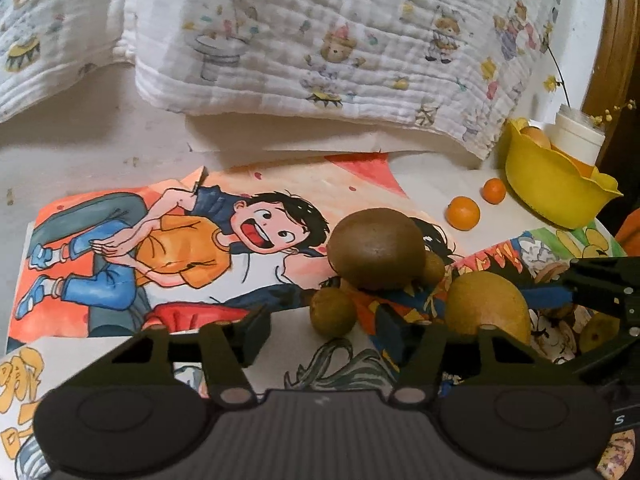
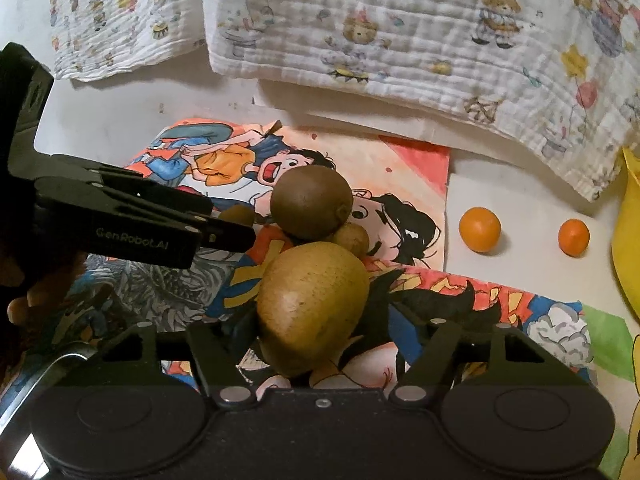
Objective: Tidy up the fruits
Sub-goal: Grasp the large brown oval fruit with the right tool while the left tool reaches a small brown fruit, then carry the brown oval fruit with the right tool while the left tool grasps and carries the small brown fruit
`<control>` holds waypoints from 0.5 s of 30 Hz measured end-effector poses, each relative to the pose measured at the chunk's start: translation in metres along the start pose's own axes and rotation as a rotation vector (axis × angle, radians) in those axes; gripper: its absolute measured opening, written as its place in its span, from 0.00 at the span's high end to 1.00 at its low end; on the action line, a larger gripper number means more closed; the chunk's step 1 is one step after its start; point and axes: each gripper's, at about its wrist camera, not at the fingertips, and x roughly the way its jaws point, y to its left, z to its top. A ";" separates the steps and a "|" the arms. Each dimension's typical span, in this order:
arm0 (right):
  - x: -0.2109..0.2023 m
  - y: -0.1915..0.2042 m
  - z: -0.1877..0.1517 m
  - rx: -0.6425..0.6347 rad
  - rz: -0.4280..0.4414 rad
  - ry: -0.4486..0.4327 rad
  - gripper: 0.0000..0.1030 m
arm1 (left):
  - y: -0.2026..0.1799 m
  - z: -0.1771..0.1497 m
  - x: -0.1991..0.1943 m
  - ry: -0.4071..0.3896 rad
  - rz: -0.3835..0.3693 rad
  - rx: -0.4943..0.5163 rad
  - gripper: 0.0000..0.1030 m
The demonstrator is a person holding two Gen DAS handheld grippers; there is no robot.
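Two large brown kiwis [image 1: 376, 248] [image 1: 486, 306] and small green-brown fruits [image 1: 333, 312] lie on cartoon paper. Two small oranges [image 1: 463, 213] [image 1: 494, 191] sit beside a yellow bowl [image 1: 552, 190] holding fruit. My left gripper [image 1: 324, 332] is open, with the small fruit just ahead between its fingers. In the right wrist view my right gripper [image 2: 316, 340] is open around the near big kiwi [image 2: 312, 304], fingers apart on both sides. The far kiwi [image 2: 312, 200] and the oranges [image 2: 480, 229] [image 2: 573, 237] lie beyond. The left gripper [image 2: 224, 236] shows at left.
A quilted bear-print blanket [image 1: 320, 40] drapes along the back of the white table [image 1: 100, 136]. A white jar [image 1: 580, 136] with yellow flowers stands behind the bowl. Cartoon drawings [image 1: 160, 248] cover the table middle. The right gripper [image 1: 600, 288] enters at the right edge.
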 end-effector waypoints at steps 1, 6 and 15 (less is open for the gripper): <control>0.001 0.000 0.000 0.005 0.002 -0.001 0.30 | 0.000 0.000 0.001 0.001 0.001 -0.001 0.44; 0.005 0.000 0.000 0.006 0.013 0.001 0.36 | 0.000 -0.002 0.004 -0.018 0.001 -0.005 0.57; 0.007 -0.001 0.000 0.007 0.040 -0.018 0.44 | 0.000 -0.003 0.000 -0.017 -0.007 -0.026 0.73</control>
